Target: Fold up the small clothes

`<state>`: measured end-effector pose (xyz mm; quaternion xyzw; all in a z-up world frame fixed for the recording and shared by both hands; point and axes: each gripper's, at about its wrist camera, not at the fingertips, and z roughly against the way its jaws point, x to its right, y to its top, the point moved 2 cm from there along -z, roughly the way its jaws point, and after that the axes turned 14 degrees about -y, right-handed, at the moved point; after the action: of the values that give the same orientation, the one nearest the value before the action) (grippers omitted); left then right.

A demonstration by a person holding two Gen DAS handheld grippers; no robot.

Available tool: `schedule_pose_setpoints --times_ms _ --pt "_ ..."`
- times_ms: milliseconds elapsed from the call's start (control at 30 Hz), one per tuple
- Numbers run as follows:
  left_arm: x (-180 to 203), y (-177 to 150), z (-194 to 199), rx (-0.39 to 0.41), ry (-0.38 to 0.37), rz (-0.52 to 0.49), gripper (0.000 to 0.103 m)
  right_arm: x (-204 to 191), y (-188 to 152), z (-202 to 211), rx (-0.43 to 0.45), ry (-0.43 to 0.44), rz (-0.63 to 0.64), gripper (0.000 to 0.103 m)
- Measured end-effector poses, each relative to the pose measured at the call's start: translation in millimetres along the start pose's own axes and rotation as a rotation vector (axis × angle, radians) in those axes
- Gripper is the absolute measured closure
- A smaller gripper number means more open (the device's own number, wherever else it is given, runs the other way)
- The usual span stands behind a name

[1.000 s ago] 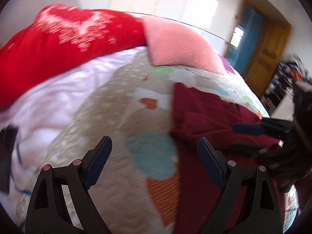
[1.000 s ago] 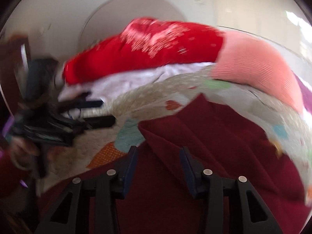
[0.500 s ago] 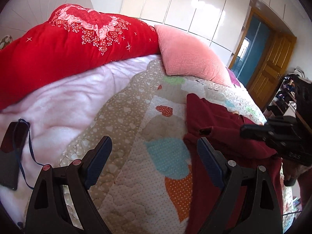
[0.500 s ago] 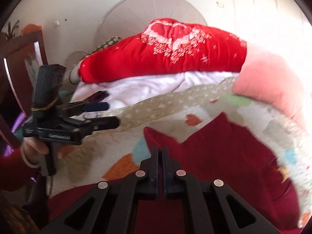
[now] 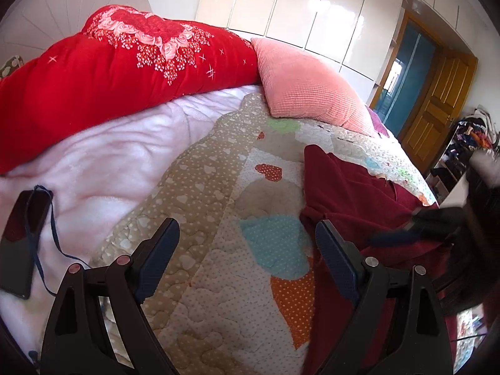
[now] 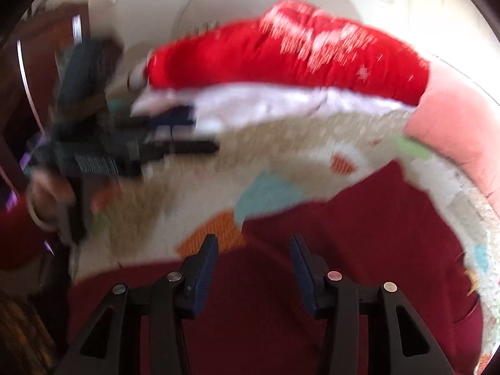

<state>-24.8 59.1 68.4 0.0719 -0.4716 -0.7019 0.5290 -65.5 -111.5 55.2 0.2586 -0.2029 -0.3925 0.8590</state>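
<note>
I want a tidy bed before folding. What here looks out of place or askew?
A dark phone with a blue cord lies on the pink blanket at the bed's left side, away from the folding. The maroon garment lies rumpled over the patchwork quilt, one corner sticking up. Nothing looks spilled or damaged.

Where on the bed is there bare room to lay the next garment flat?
Free: the patchwork quilt ahead of the left gripper, between the dark red garment and the pink blanket. The blanket's middle is bare too, short of the phone. Crowded: the head end, with the red duvet and pink pillow, and the garment side.
</note>
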Motion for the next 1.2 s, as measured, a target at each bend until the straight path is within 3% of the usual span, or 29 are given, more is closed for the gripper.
schedule_pose_setpoints --times_ms 67,100,167,267,400,467,500,533,600,667,733,767,867,967,1100,1167,1200 --pt "1.7 -1.0 -0.1 -0.005 -0.002 -0.004 0.014 -5.2 -8.3 -21.9 -0.053 -0.066 0.019 0.081" --pt "2.9 -1.2 0.6 -0.006 0.001 -0.014 0.014 -6.2 -11.6 -30.4 -0.084 -0.1 0.029 0.098" --pt "3.4 -0.7 3.9 0.001 0.009 -0.031 0.014 -7.4 -11.4 -22.6 -0.069 -0.086 0.035 0.099" --pt "-1.2 2.2 5.3 0.013 0.013 -0.015 0.014 -4.2 0.1 16.4 0.028 -0.04 0.05 0.099" --pt "-4.1 8.4 2.5 0.04 -0.003 0.039 0.014 47.3 26.0 39.1 0.124 -0.061 -0.076 0.1" --pt "1.4 11.7 -1.6 0.036 -0.029 0.051 0.014 82.2 36.0 20.1 0.116 -0.179 -0.13 0.099" --pt "6.3 13.3 -3.3 0.034 -0.04 0.044 0.014 103.6 37.7 5.8 0.086 -0.286 -0.188 0.097" --pt "10.4 14.9 -4.9 0.03 -0.043 0.034 0.014 116.7 36.9 -1.8 0.052 -0.328 -0.235 0.097" --pt "21.1 18.7 -9.8 0.021 -0.049 0.001 0.014 147.7 25.5 -4.9 -0.004 -0.348 -0.376 0.096" --pt "32.7 22.7 -21.3 0.003 -0.076 -0.039 0.014 161.2 7.1 22.6 0.045 -0.328 -0.442 0.092" --pt "39.4 25.1 -36.0 -0.02 -0.087 -0.063 0.014 166.5 -15.0 51.1 0.057 -0.373 -0.439 0.058" --pt "42.7 25.9 -44.7 -0.036 -0.096 -0.075 0.014 170.1 -32.4 67.5 0.045 -0.416 -0.442 0.053" --pt "55.6 28.3 -74.9 -0.09 -0.109 -0.112 0.014 186.3 -89.4 106.6 -0.012 -0.514 -0.503 0.052" --pt "64.8 31.7 -99.1 -0.116 -0.128 -0.145 0.014 223.8 -150.6 128.3 -0.09 -0.602 -0.667 0.051" --pt "64.4 37.5 -123.8 -0.135 -0.135 -0.099 0.014 254.2 -196.7 120.2 -0.129 -0.541 -0.859 0.05" --pt "66.2 41.0 -132.8 -0.144 -0.201 -0.058 0.026 259.4 -205.3 103.6 -0.141 -0.485 -0.896 0.05" --pt "68.3 42.0 -138.0 -0.166 -0.216 -0.054 0.051 261.6 -209.0 96.3 -0.149 -0.471 -0.911 0.058"
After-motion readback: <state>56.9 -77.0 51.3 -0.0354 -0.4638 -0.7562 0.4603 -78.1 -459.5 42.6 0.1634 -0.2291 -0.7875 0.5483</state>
